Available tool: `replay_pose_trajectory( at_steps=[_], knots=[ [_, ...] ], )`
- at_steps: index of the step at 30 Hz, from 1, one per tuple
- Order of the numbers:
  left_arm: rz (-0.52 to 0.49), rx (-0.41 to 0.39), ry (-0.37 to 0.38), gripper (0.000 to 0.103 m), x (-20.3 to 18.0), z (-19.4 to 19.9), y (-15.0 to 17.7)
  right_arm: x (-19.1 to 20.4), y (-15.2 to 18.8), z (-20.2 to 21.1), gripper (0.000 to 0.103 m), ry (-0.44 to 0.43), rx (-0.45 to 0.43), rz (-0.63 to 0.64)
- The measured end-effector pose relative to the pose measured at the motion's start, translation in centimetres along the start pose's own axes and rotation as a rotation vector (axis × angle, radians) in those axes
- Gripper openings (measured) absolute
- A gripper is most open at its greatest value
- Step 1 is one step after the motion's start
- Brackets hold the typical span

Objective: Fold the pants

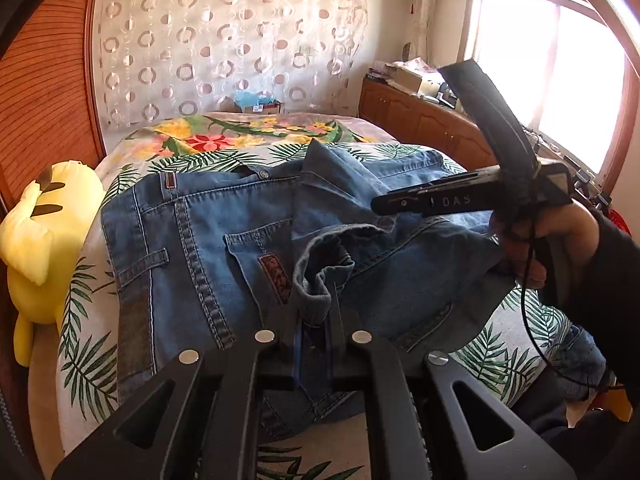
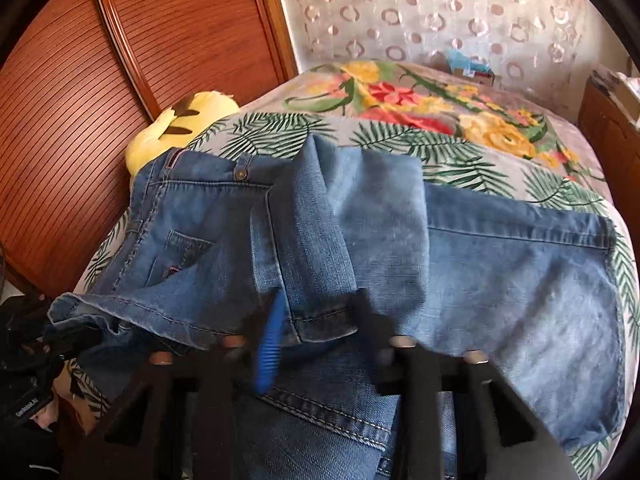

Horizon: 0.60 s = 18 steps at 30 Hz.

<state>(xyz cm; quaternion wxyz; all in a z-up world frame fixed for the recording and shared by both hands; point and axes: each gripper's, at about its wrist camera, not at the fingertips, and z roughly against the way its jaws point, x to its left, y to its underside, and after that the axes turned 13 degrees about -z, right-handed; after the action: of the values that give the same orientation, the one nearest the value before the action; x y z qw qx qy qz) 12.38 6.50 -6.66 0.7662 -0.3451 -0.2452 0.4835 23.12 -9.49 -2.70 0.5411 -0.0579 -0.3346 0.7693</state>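
Note:
Blue jeans (image 1: 224, 232) lie on the bed with the waistband toward the far left and a back pocket showing. Their legs are doubled over the seat. My left gripper (image 1: 316, 304) is shut on a leg hem (image 1: 320, 264), held just above the seat. My right gripper (image 2: 316, 320) has its jaws apart around the other leg hem (image 2: 320, 312), which hangs between the fingers; the view is motion-blurred. In the left wrist view the right gripper (image 1: 436, 202) hovers over the jeans at the right. The jeans (image 2: 500, 272) spread rightward in the right wrist view.
The bed has a leaf-and-flower cover (image 1: 224, 140). A yellow plush toy (image 1: 44, 232) lies at the bed's left edge by a wooden slatted wall (image 1: 44, 92). A wooden cabinet (image 1: 424, 116) with clutter stands under the window at right. A patterned curtain (image 1: 224, 40) hangs behind.

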Motion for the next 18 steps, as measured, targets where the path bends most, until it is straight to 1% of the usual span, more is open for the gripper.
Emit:
replay_pose_trajectory(
  at_steps=[1, 3, 9, 11, 14, 16, 18],
  knots=[
    [0.001, -0.007, 0.000, 0.009, 0.1, 0.2, 0.2, 0.0, -0.3, -0.1, 0.003, -0.006, 0.009, 0.003],
    [0.005, -0.028, 0.004, 0.009, 0.1, 0.8, 0.0, 0.0, -1.2, 0.2, 0.000, -0.036, 0.017, 0.018],
    [0.038, -0.097, -0.016, 0.009, 1.4, 3.5, -0.2, 2.6, -3.9, 2.7, 0.000, -0.058, -0.060, 0.103],
    [0.049, -0.106, -0.022, 0.009, 1.9, 4.1, -0.1, 3.8, -5.1, 3.1, 0.000, -0.074, -0.085, 0.124],
    [0.068, -0.106, -0.044, 0.009, 2.8, 4.9, 0.7, 5.8, -6.3, 2.6, 0.000, -0.074, -0.092, 0.168],
    [0.084, -0.097, -0.062, 0.009, 3.7, 5.0, 1.3, 6.7, -6.4, 1.8, 0.000, -0.086, -0.083, 0.171],
    [0.103, -0.088, -0.073, 0.009, 4.5, 5.1, 2.1, 6.9, -5.7, 1.0, 0.000, -0.084, -0.077, 0.177]
  ],
)
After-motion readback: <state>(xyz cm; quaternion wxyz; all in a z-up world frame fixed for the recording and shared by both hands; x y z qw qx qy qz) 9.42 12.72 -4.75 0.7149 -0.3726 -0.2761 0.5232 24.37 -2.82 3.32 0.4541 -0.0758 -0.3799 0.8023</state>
